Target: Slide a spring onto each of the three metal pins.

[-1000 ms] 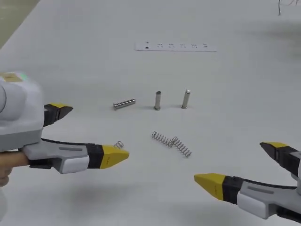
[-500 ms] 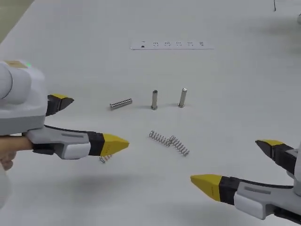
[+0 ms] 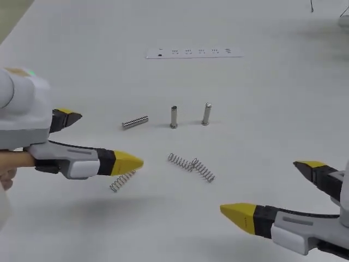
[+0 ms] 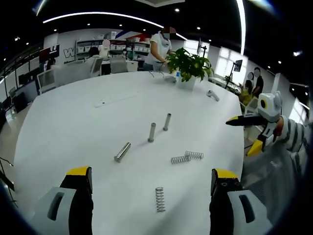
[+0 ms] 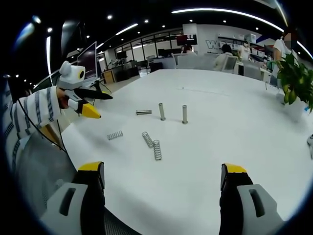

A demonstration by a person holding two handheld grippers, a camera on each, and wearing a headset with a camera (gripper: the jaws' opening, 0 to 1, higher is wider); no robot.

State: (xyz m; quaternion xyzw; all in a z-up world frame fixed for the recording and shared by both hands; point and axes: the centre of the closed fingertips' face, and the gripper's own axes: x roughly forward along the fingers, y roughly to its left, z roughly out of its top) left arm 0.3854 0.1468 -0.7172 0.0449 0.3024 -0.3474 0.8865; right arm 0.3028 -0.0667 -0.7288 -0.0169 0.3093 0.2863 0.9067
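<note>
Left gripper and right gripper gape empty; we risk an off-centre pinch flicking the near spring away.

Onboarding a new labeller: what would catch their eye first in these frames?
The yellow-tipped left gripper and right gripper, both open and empty, loom low in the head view. Beyond them on the white table, a lying pin, an upright pin and a second upright pin in a row. Nearer, a pair of springs, and a lone spring by the left gripper's tip.
</note>
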